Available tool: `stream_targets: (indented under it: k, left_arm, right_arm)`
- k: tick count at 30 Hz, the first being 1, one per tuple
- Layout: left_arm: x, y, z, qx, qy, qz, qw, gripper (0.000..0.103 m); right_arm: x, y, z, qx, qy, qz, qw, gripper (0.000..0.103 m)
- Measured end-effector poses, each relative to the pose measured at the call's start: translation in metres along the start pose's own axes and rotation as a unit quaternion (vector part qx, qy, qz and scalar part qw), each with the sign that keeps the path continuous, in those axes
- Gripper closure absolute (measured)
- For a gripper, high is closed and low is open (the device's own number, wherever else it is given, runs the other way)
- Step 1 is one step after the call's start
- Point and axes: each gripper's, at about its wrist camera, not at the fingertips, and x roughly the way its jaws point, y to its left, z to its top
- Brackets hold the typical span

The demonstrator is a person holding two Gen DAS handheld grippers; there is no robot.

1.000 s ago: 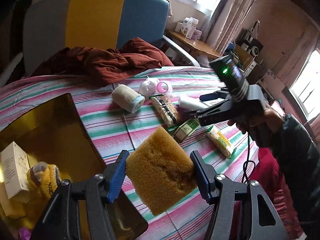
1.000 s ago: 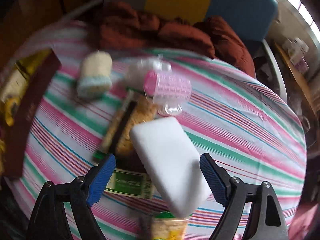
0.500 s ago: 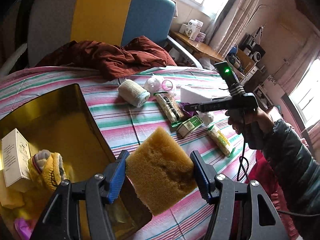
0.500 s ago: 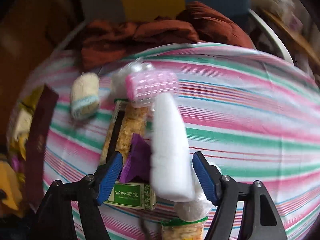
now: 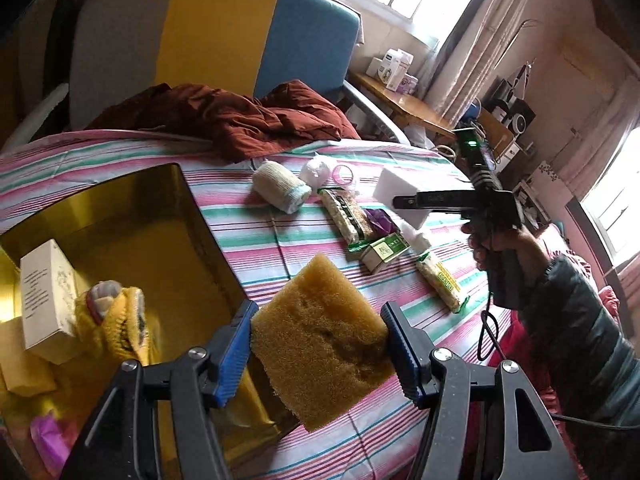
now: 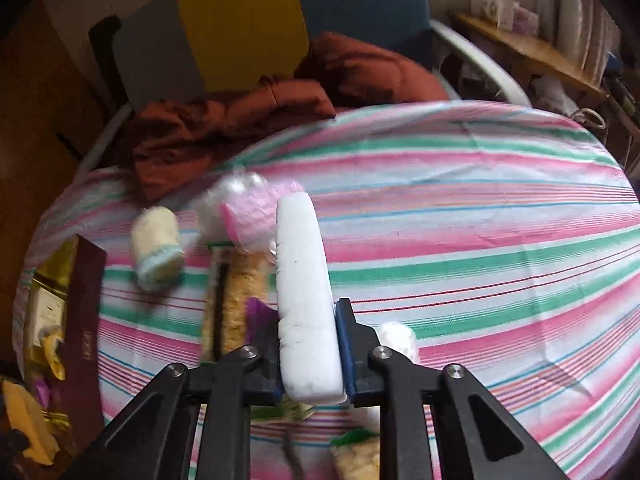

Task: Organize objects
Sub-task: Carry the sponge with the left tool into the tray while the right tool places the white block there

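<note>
Sponge beside gold box rim

Box sits at left on the counter; carton and knit toy lie inside it. Bandage roll lies right of box, snack bar further right, small packet before it. Crumpled cloth lies behind, at counter's far edge.

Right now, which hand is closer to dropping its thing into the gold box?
Left. The left gripper holds the yellow sponge right at the gold box rim. The right gripper clamps the white block out over the striped tablecloth, with snacks between it and the box.
</note>
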Motion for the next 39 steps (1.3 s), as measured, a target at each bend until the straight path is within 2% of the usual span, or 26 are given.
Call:
stream_targets:
  k: [5,9,14,22,25,26,28,33,39]
  left_arm:
    - [-0.017,0.018,-0.008,-0.018,-0.012,0.011,0.9997,0.04]
    - [-0.036,0.038,-0.017,-0.039,-0.026,0.026,0.9986,0.04]
    - [-0.07,0.073,-0.031,-0.07,-0.056,0.068,0.9937,0.04]
    - [-0.112,0.131,-0.061,-0.125,-0.086,0.121,0.981,0.04]
    - [-0.115,0.147,-0.07,-0.137,-0.086,0.137,0.9773,0.039]
    - [-0.113,0.152,-0.072,-0.139,-0.083,0.14,0.9767,0.038]
    - [-0.111,0.159,-0.075,-0.149,-0.082,0.146,0.9746,0.035]
    - [-0.107,0.166,-0.082,-0.162,-0.082,0.142,0.9732,0.024]
    - [-0.108,0.165,-0.084,-0.167,-0.084,0.15,0.9709,0.019]
  right_arm:
    - [-0.041,0.039,-0.005,-0.017,-0.041,0.049,0.998,0.083]
    - [-0.055,0.084,-0.013,-0.048,-0.049,0.094,0.993,0.083]
    - [-0.05,0.165,-0.026,-0.095,-0.039,0.142,0.985,0.083]
    - [-0.02,0.256,-0.037,-0.12,-0.014,0.157,0.98,0.083]
    - [-0.009,0.286,-0.037,-0.117,-0.004,0.166,0.979,0.078]
    - [-0.006,0.296,-0.036,-0.113,-0.001,0.183,0.977,0.074]
    - [-0.005,0.308,-0.035,-0.109,-0.003,0.19,0.976,0.058]
    - [-0.009,0.324,-0.044,-0.12,-0.002,0.193,0.974,0.056]
    - [-0.013,0.32,-0.067,-0.131,0.0,0.167,0.977,0.055]
